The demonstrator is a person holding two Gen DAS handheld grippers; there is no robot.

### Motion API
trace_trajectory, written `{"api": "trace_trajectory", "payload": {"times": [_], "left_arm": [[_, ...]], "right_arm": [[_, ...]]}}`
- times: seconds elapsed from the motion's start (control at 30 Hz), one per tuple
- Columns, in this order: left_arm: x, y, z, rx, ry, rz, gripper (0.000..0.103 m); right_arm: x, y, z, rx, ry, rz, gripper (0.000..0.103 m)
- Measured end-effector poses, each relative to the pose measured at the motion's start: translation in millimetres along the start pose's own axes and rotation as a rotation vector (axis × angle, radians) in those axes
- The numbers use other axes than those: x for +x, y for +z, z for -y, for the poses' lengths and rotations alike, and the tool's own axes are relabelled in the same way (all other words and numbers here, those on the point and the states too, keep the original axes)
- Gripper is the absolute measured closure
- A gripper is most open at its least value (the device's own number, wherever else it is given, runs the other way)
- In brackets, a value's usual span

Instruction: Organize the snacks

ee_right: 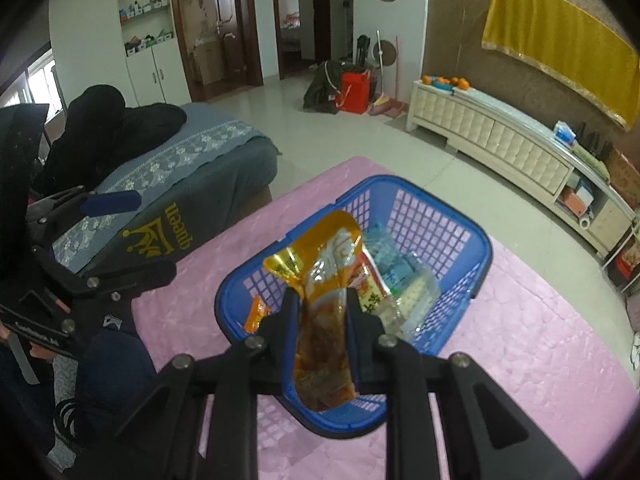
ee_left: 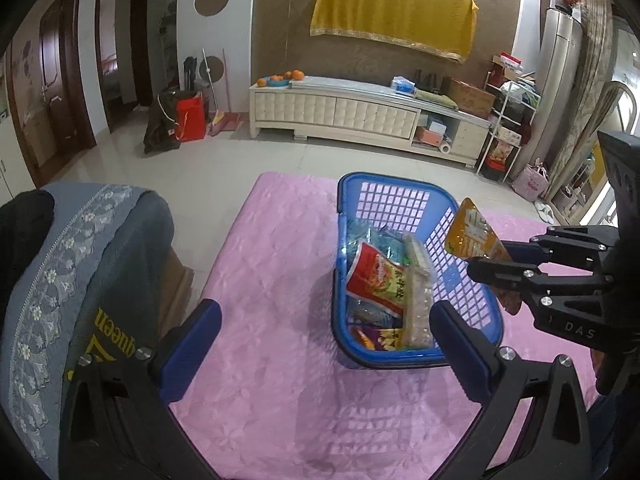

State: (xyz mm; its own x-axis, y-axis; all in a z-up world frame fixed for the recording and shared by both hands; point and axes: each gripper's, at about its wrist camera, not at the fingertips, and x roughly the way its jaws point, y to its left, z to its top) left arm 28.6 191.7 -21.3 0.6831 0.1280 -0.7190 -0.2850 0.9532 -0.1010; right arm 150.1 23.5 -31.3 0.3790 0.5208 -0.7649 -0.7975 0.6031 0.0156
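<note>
Right now my right gripper (ee_right: 319, 312) is clamped on an orange snack pouch (ee_right: 320, 320), both fingers pressed against its sides, holding it up over the blue basket (ee_right: 472, 276). Seen from the left wrist camera, the same pouch (ee_left: 474, 238) sticks up from the right gripper (ee_left: 486, 266) just beside the basket's right wall, its top corner above the rim (ee_left: 348, 184).

My left gripper (ee_left: 326, 330) is spread wide with nothing between the fingers; its blue pads (ee_left: 200, 332) frame the near end of the basket without touching it. From the right wrist camera, the left gripper shows only partly at the far left edge, one blue pad (ee_right: 110, 203) in front of the grey cover.

Basket sits on the pink cloth (ee_left: 280, 248). Inside: a red packet (ee_left: 374, 284) leaning against a clear pack of pale crackers (ee_left: 418, 300), a bluish transparent bag (ee_left: 370, 240) behind them, a purple-and-yellow packet (ee_left: 380, 338) at the near end. The right wrist view adds a small orange packet (ee_right: 256, 314) at the basket's near left corner.

Left of the cloth: a grey embroidered cover (ee_left: 80, 272) with gold lettering. Beyond, a cream cabinet (ee_left: 360, 114) with oranges (ee_left: 286, 77) on top, and a yellow drape (ee_left: 394, 12) on the wall.
</note>
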Motion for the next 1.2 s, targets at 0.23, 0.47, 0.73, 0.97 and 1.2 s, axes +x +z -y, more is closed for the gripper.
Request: {"api": "trace_trajectory", "payload": {"times": [0.23,0.47,0.73,0.97,1.2], "left_arm": [[13.2,-1.4,-11.0,-0.014,-0.004,-0.013,0.0],[19.9,-7.5,-16.6,-0.031,-0.001,-0.03,0.0],[17.9,-13.8,-6.3,-0.013,-0.008,-0.023,0.0],[3.8,-21.1,23.8,0.037,-0.058,0.009,0.0],[-19.3,-37.8,75.7,0.13,-0.097,0.072,0.0]], "right_arm": [[28.2,3.8,-4.7,-0.008,0.004,-0.054,0.076],[49.6,-3.4,-5.4,0.0,0.003,-0.102,0.014],[35.4,-22.4,8.6,0.072,-0.043,-0.085,0.013],[-15.2,-50.5,8.6,0.094,-0.139,0.01,0.007],[-67.6,-84.3,13.3,0.156,-0.199,0.073,0.001]]}}
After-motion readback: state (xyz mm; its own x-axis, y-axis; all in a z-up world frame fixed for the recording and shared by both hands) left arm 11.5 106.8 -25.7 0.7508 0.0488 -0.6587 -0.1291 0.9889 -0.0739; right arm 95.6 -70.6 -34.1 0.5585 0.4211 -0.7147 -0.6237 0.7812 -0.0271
